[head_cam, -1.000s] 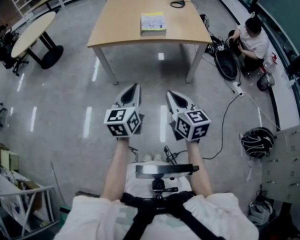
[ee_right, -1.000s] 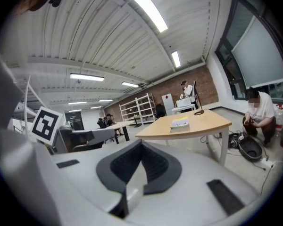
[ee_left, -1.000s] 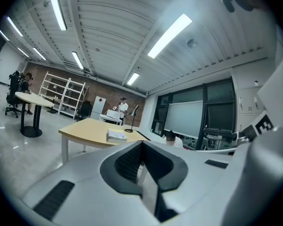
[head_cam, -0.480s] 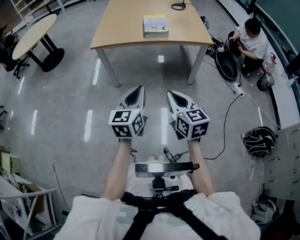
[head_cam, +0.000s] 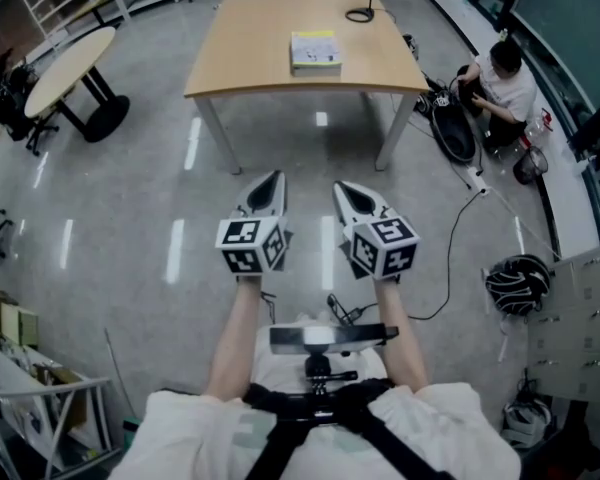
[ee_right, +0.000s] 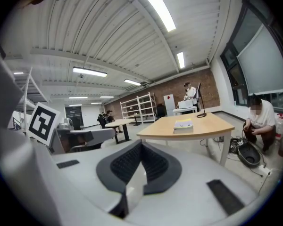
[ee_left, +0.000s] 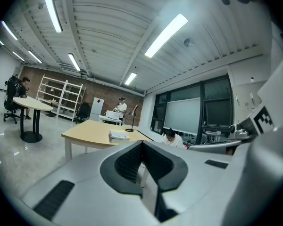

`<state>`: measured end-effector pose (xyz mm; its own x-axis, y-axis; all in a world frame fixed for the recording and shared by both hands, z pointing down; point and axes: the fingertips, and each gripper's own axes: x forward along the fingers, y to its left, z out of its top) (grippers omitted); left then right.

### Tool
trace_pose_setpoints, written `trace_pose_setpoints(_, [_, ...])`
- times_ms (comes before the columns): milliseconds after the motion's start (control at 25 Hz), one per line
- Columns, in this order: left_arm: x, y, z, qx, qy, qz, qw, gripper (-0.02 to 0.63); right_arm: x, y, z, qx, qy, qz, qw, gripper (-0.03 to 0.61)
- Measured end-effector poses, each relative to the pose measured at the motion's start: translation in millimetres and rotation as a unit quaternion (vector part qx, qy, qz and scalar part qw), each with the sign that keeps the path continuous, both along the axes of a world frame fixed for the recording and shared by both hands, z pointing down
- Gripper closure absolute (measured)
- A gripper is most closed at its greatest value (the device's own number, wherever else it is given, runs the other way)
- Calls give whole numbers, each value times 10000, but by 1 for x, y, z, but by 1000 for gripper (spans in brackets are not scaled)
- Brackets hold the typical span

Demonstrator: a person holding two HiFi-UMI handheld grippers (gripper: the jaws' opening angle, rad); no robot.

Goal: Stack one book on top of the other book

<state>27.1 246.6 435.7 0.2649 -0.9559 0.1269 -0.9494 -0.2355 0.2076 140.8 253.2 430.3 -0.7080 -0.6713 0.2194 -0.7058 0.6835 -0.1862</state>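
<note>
Two books (head_cam: 315, 50) lie as one low pile, yellow-and-white cover up, on the far half of the wooden table (head_cam: 250, 63). The pile also shows small in the left gripper view, books (ee_left: 119, 135), and in the right gripper view, books (ee_right: 184, 125). My left gripper (head_cam: 271, 179) and right gripper (head_cam: 342, 190) hang side by side over the grey floor, well short of the table, pointing toward it. Both are shut with nothing between the pads (ee_left: 132, 161), (ee_right: 153, 161).
A black cable loop (head_cam: 357, 8) lies at the table's far edge. A person (head_cam: 502, 68) crouches by a black bag to the table's right. Cables (head_cam: 450, 248) and a dark helmet (head_cam: 515, 283) lie on the floor at right. A round table (head_cam: 65, 63) stands at left.
The table and books sit slightly further right in the head view than a second ago. Both grippers have stayed shut and in almost the same place.
</note>
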Motion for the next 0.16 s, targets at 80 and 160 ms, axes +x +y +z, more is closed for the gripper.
trace_pose_setpoints(80, [-5,-1,-1,16,24,-35,10000,600,-2,-1,-1,20,10,-4,10000,580])
trace_pose_setpoints(160, [-8,-2,-2,25,55,-63,10000,600,-4,-2,-1,28,23,0,10000,580])
